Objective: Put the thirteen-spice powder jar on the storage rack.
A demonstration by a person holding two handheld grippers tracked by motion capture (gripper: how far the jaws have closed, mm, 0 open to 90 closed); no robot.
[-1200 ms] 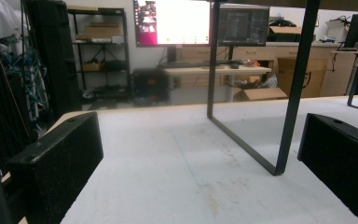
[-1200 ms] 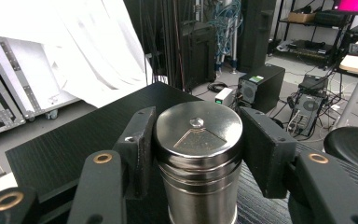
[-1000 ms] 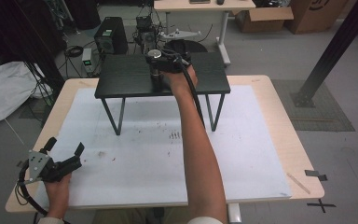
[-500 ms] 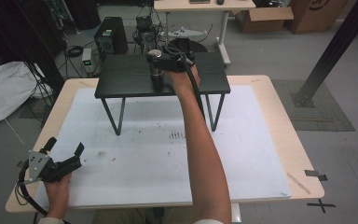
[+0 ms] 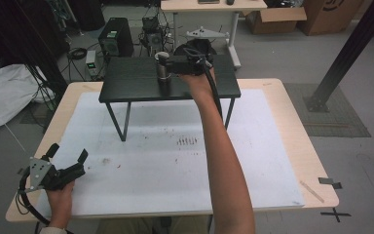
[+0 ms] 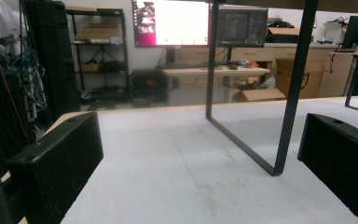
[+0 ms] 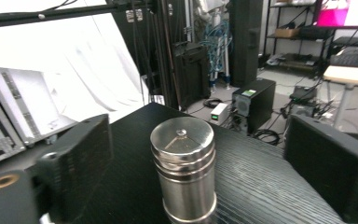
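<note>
Starting at my left in the high view, I have the left gripper (image 5: 70,168) low over the near left corner of the bench (image 5: 292,146), just above the white mat (image 5: 165,161) that covers most of it. Its fingers (image 6: 58,163) are released, spread wide with bare mat between them in the left gripper view, and one black leg of the small black table (image 5: 131,80) stands ahead of them.

Moving right, that small black table sits at the far side of the bench, its legs planted on the mat. On its top, about midway along, stands the steel canister (image 5: 163,68), upright, ribbed near the top, with a flat lid and a small knob (image 7: 182,132).

Right again, my right arm reaches across the bench to the right gripper (image 5: 171,63), level with the canister. Its fingers (image 7: 77,154) have just been opening and now stand released, one on either side of the canister, with a clear gap to its wall in the right gripper view. The canister rests on the tabletop alone.
</note>
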